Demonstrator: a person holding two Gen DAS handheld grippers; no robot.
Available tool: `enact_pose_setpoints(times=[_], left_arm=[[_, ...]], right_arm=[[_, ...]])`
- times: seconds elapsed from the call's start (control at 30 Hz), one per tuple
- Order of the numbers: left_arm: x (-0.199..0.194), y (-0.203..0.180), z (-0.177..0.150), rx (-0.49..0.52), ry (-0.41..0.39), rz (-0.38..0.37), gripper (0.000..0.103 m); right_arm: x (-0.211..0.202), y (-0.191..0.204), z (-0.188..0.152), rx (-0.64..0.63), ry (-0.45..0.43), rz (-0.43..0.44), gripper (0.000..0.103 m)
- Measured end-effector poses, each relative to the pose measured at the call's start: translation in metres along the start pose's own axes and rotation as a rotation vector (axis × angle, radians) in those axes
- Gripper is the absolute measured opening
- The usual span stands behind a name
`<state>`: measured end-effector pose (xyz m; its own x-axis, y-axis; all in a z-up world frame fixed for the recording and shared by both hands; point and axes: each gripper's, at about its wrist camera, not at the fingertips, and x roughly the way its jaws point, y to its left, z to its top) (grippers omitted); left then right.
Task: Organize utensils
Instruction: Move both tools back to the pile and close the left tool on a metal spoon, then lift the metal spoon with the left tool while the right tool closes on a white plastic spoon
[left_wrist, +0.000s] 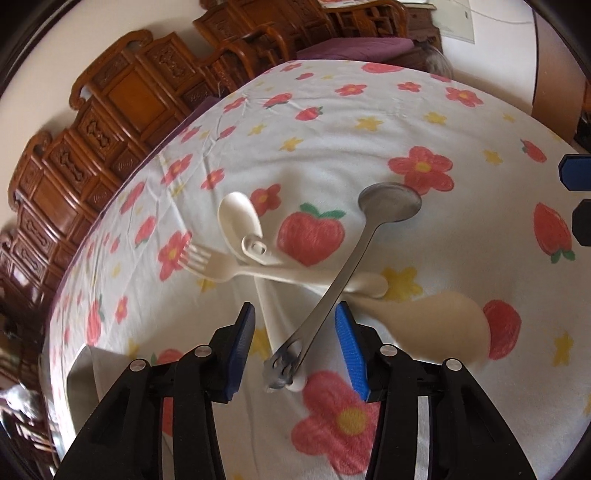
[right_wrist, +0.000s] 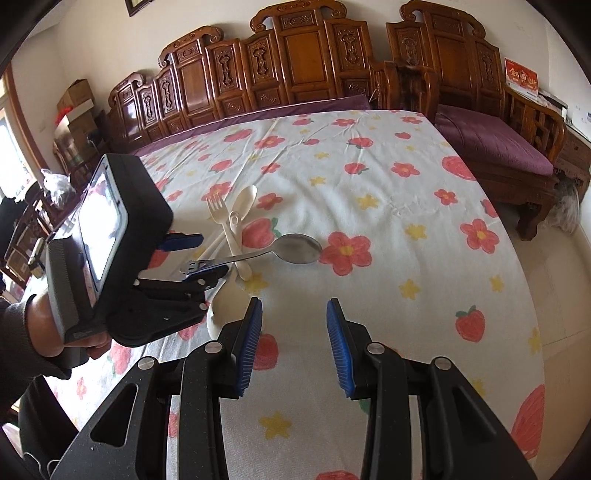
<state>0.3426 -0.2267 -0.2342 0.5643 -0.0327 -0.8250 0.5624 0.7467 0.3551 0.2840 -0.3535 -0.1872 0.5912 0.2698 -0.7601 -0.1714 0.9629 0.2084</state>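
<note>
A metal spoon (left_wrist: 354, 254) lies across a heap of cream plastic utensils on the flowered tablecloth (left_wrist: 369, 122): a fork (left_wrist: 221, 264), a small spoon (left_wrist: 240, 218) and a large cream spoon (left_wrist: 436, 325). My left gripper (left_wrist: 295, 332) is open, its blue pads on either side of the metal spoon's handle end, not touching it. In the right wrist view the left gripper (right_wrist: 194, 254) sits around the metal spoon's (right_wrist: 291, 249) handle. My right gripper (right_wrist: 293, 343) is open and empty, near the table's front edge, to the right of the heap.
Carved wooden chairs (right_wrist: 295, 74) line the far edge of the table. A wooden bench with a purple cushion (right_wrist: 495, 147) stands at the right. A grey-white item (left_wrist: 85, 369) lies at the lower left of the left wrist view.
</note>
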Motion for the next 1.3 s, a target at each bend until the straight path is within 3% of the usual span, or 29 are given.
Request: enact_pose_setpoints(times=[0.13, 0.23, 0.37, 0.5, 0.6, 0.8, 1.3], left_arm=[[0.001, 0.000, 0.003, 0.018, 0.001, -0.009, 0.038], [0.002, 0.000, 0.003, 0.012, 0.012, -0.053, 0.019], [0.000, 0.003, 0.002, -0.017, 0.016, -0.073, 0.015], [-0.008, 0.008, 0.000, -0.052, 0.009, -0.107, 0.002], [-0.010, 0.020, -0.004, -0.143, 0.037, -0.131, 0.001], [-0.029, 0.033, -0.019, -0.239, 0.009, -0.160, 0.001], [-0.086, 0.061, -0.057, -0.371, -0.122, -0.156, 0.001]], right_arm=[[0.001, 0.002, -0.001, -0.004, 0.004, 0.003, 0.039], [0.004, 0.003, -0.003, -0.008, 0.011, 0.002, 0.039], [0.004, 0.005, -0.003, -0.011, 0.013, -0.001, 0.039], [0.005, 0.006, -0.005, -0.013, 0.014, -0.003, 0.039], [0.006, 0.008, -0.005, -0.023, 0.018, -0.005, 0.039], [0.006, 0.013, -0.005, -0.036, 0.017, -0.001, 0.039], [0.018, 0.036, 0.000, -0.086, 0.023, 0.014, 0.036]])
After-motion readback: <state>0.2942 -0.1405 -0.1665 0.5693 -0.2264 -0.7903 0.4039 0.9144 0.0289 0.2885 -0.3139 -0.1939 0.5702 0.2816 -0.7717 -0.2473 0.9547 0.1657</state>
